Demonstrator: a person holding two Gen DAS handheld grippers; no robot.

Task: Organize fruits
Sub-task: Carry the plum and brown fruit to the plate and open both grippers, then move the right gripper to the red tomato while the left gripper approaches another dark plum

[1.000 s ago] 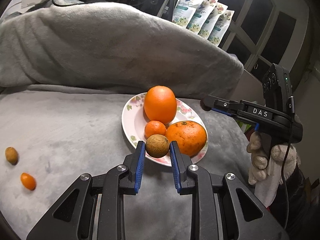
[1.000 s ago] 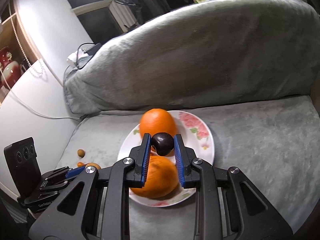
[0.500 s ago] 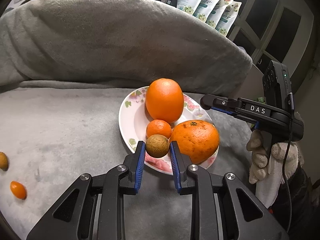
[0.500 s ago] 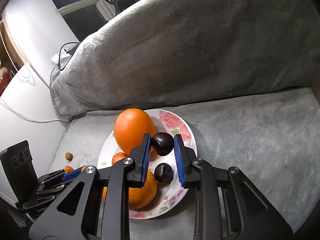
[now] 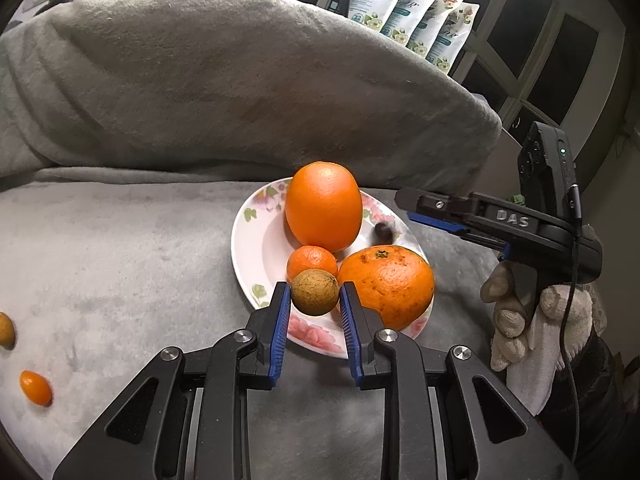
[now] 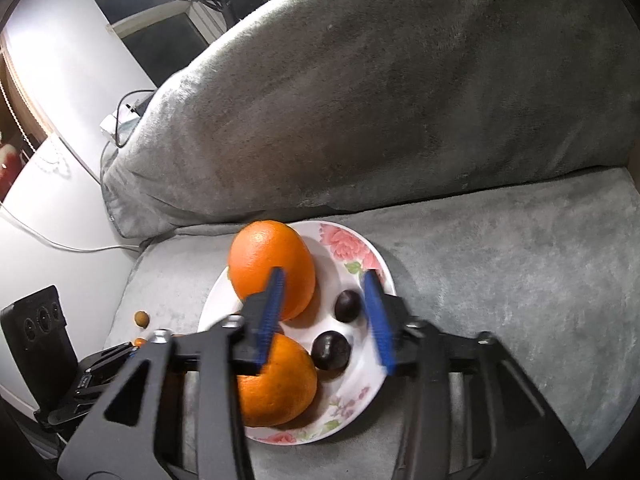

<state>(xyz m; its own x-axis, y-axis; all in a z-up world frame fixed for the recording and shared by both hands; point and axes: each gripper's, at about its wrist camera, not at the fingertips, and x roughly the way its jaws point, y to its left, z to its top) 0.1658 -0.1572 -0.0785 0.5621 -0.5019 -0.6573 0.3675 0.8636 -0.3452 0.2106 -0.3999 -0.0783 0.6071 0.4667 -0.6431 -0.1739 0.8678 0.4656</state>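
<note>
Left wrist view: a grey plush sofa (image 5: pixel 120 248) fills most of the scene, its back cushion (image 5: pixel 224 92) rising behind the seat. On the seat sits a white floral plate (image 5: pixel 248 240). At the back of the plate stands a tall smooth orange (image 5: pixel 323 210); at the front right lies a flatter, rough-skinned orange (image 5: pixel 386 280), and a small mandarin (image 5: pixel 311 262) sits between them. The left gripper (image 5: pixel 314 300) hovers over the plate's near edge, its blue-padded jaws pinching a small round brownish-green fruit (image 5: pixel 314 291) just in front of the mandarin. To the right, a gloved hand (image 5: pixel 536 320) holds the right gripper, seen side-on, reaching over the plate's far side. Off the plate, on the seat at far left, lie a small orange kumquat (image 5: pixel 36 388) and a small yellowish-brown fruit (image 5: pixel 6 330) cut off by the edge of the view. In the right wrist view, the right gripper (image 6: pixel 326 312) has its jaws spread wide with nothing between the pads, slightly blurred. Below them on the plate (image 6: pixel 372 380) rest two small dark plums (image 6: pixel 347 306), one nearer (image 6: pixel 331 350), both beside the two oranges.
</note>
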